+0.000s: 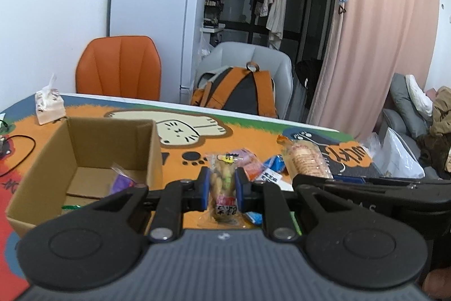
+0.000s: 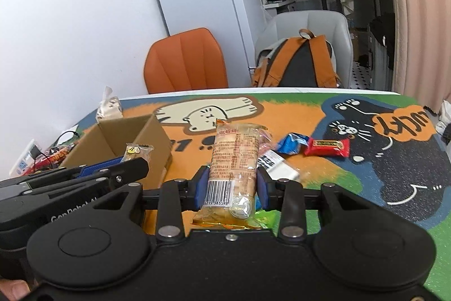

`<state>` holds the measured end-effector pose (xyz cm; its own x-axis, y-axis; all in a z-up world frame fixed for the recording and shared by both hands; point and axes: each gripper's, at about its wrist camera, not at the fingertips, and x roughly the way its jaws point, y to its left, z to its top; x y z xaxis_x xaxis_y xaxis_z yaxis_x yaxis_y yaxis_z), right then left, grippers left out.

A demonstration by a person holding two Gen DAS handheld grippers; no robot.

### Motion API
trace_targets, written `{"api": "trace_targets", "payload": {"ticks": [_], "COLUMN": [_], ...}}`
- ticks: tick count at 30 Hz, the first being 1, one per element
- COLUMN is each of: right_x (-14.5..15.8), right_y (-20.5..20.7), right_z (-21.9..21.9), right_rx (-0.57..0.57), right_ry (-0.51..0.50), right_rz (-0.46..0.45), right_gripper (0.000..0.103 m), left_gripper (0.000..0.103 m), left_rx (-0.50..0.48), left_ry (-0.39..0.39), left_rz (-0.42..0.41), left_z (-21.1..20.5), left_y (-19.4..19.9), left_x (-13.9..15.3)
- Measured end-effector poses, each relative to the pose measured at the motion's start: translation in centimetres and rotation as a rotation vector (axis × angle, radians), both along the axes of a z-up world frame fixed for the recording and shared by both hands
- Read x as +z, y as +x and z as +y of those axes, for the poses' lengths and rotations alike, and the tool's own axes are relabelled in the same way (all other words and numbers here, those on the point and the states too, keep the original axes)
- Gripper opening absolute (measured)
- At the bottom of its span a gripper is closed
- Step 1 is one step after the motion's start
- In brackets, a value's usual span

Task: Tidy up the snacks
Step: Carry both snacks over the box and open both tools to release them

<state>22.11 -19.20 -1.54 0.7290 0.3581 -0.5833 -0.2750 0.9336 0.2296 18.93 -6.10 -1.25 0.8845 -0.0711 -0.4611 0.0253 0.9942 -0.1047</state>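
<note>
My left gripper (image 1: pixel 222 185) is shut on a clear peanut snack packet (image 1: pixel 224 188), held above the table just right of the open cardboard box (image 1: pixel 110 143). A purple packet (image 1: pixel 122 184) lies inside the box. My right gripper (image 2: pixel 232 185) is shut on a long cracker packet (image 2: pixel 235 157) with a barcode, held above the table right of the box (image 2: pixel 124 137). The left gripper (image 2: pixel 121 168) shows in the right wrist view with the peanut packet (image 2: pixel 135 151). The cracker packet (image 1: pixel 305 160) also shows in the left wrist view.
Loose snacks lie on the cat-print tablecloth (image 2: pixel 366 160): a blue packet (image 2: pixel 293 143), a red packet (image 2: pixel 327 147), a white packet (image 2: pixel 279 165). A tissue pack (image 1: pixel 48 103) and a black cable (image 1: pixel 19 154) lie left. An orange chair (image 1: pixel 118 66) and a backpack (image 1: pixel 239 92) stand behind.
</note>
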Motion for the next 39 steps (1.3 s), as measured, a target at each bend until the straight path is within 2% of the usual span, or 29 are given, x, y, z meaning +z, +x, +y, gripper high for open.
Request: {"api": "trace_targets", "payload": {"ticks": [15, 23, 37, 39], "right_x": [0.9, 1.3, 1.9, 1.9], "right_y": [0.1, 0.5, 1.7, 1.9], "right_z": [2.4, 4.1, 7.6, 8.1], "right_rx": [0.032, 0.045, 0.102, 0.112], "right_ry": [0.018, 0.022, 0.022, 0.022], "right_rz": [-0.032, -0.047, -0.066, -0.067], "right_gripper": [0.037, 0.037, 0.037, 0.037], "left_gripper": [0.017, 0.017, 0.018, 0.020], "left_rx": [0.068, 0.137, 0.251, 0.271], "left_ry": [-0.019, -0.040, -0.056, -0.053], "left_rz": [-0.045, -0.052, -0.029, -0.021], "left_z": [3.5, 7.2, 11.7, 12.2], "left_y": [-0.7, -0.6, 0.0, 0.1], "left_x": [1.7, 2.0, 1.4, 1.2]}}
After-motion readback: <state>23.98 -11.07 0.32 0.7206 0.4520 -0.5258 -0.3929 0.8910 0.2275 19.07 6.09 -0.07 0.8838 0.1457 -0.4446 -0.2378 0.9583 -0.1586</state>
